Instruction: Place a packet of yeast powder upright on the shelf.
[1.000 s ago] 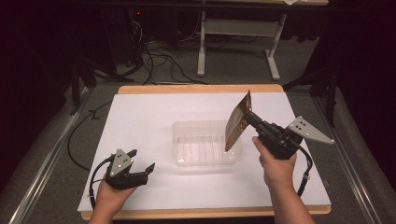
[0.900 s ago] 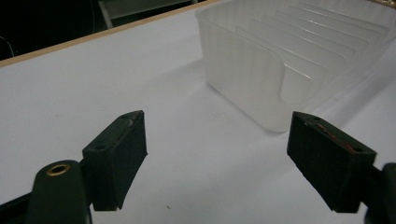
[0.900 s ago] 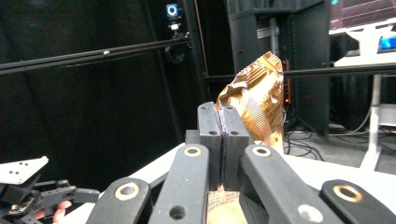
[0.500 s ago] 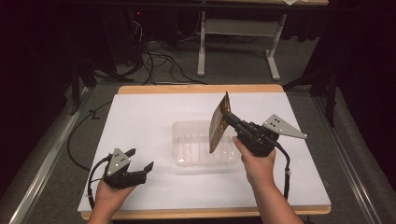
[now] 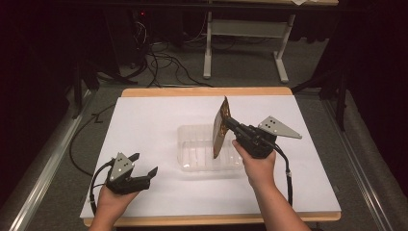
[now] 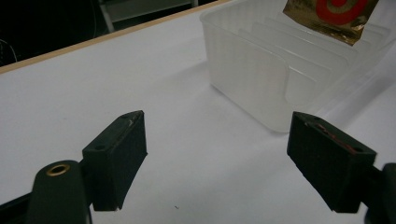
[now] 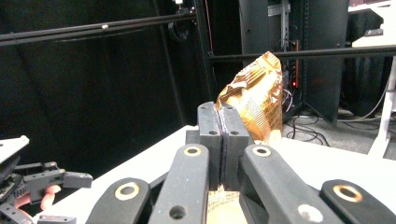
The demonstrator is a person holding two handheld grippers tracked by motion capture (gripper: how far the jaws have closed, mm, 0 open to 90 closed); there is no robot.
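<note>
gold packet closes in over slotted bin

the right tongs [image 5: 228,123] pinch a flat gold snack packet [image 5: 220,128] by its edge and hold it upright on its side above the clear plastic slotted bin [image 5: 192,159] at the middle of the white-covered counter [image 5: 144,115]. over the last second the packet has travelled from beyond the bin's right end inward, and its lower corner now hangs over the right half of the bin; whether it touches a divider cannot be told. in the right gripper view the two black jaws are pressed flat together on the crinkled foil [image 7: 254,100], with the packet rising above them. in the left gripper view the packet's red-ringed face [image 6: 336,14] hangs just over the bin's ribbed interior [image 6: 261,70]. the left tongs [image 5: 143,164] stand spread and empty, resting low on the counter near the front left corner, well apart from the bin, and have not moved in that time. the shift suggests the carry is nearly over and the lowering into a slot is the step in hand; the packet will likely need squaring with the dividers before release.
</note>
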